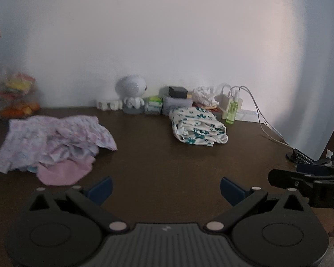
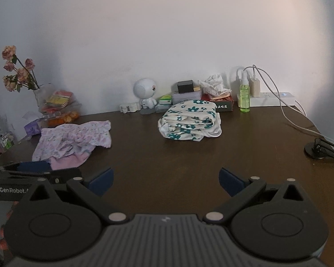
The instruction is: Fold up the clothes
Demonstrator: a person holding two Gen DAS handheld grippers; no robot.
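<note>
A: Both tongs are spread wide and hold nothing. Left tongs and right tongs hover over bare tabletop, side by side.

B: Where's the laundry?

A: The unfolded pile (pale floral fabric with a pink piece under it) lies crumpled on the left of the tabletop, just ahead of the left tongs. The green-flowered bundle already looks folded and sits near the back, centre-right.

B: Risks?

A: Main one: the pile is layered. A blind pinch probably catches two garments at once, or just a ruffle, and the rest drags along. My guess is the pink piece comes up with the floral one.

B: Anything else?

A: The fabric looks thin and limp, so it likely slips out of a shallow pinch. Both views are soft at the edges, so I can't tell where one hem ends.

B: Clutter?

A: Back edge is crowded: white toy robot, small boxes, crumpled tissue, green spray bottle beside a power strip with cables trailing over the right side. Flowers and snack packets stand behind the pile, close enough that a wide sweep could knock them. A black clamp base sits at the right edge.

B: Blocking?

A: Nothing between tongs and pile. Centre is free for spreading.
</note>
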